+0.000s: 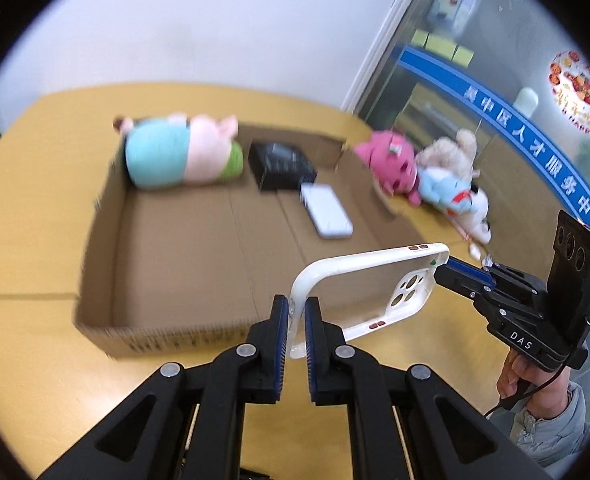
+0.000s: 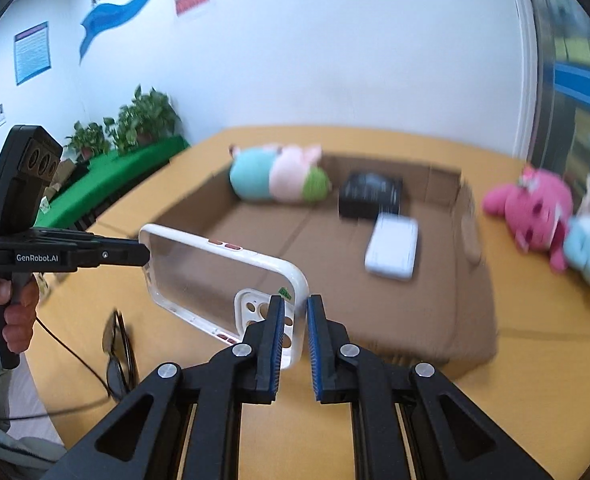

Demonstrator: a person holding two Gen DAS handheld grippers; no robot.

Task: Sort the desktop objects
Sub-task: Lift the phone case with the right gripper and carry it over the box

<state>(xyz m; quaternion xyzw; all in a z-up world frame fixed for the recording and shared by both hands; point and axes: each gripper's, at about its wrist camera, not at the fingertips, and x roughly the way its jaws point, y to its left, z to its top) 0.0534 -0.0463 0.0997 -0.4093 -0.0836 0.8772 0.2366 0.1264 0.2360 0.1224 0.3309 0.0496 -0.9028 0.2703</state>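
A clear phone case with a white rim (image 1: 359, 292) (image 2: 215, 280) hangs in the air in front of a shallow cardboard box (image 1: 183, 256) (image 2: 467, 312). My left gripper (image 1: 297, 312) (image 2: 145, 256) is shut on one end of the case. My right gripper (image 2: 295, 312) (image 1: 441, 270) is shut on the other end, by the camera cut-out. Inside the box lie a pastel plush pig (image 1: 183, 152) (image 2: 279, 176), a black box (image 1: 281, 164) (image 2: 369, 194) and a white device (image 1: 327, 210) (image 2: 393, 248).
The box sits on a yellow table (image 1: 27, 216) (image 2: 535, 384). A pink plush (image 1: 391, 164) (image 2: 531, 204), a beige one (image 1: 451, 148) and a blue-and-white one (image 1: 451, 196) lie right of the box. Folded glasses (image 2: 117, 344) lie at front left. A glass door (image 1: 495, 92) stands right.
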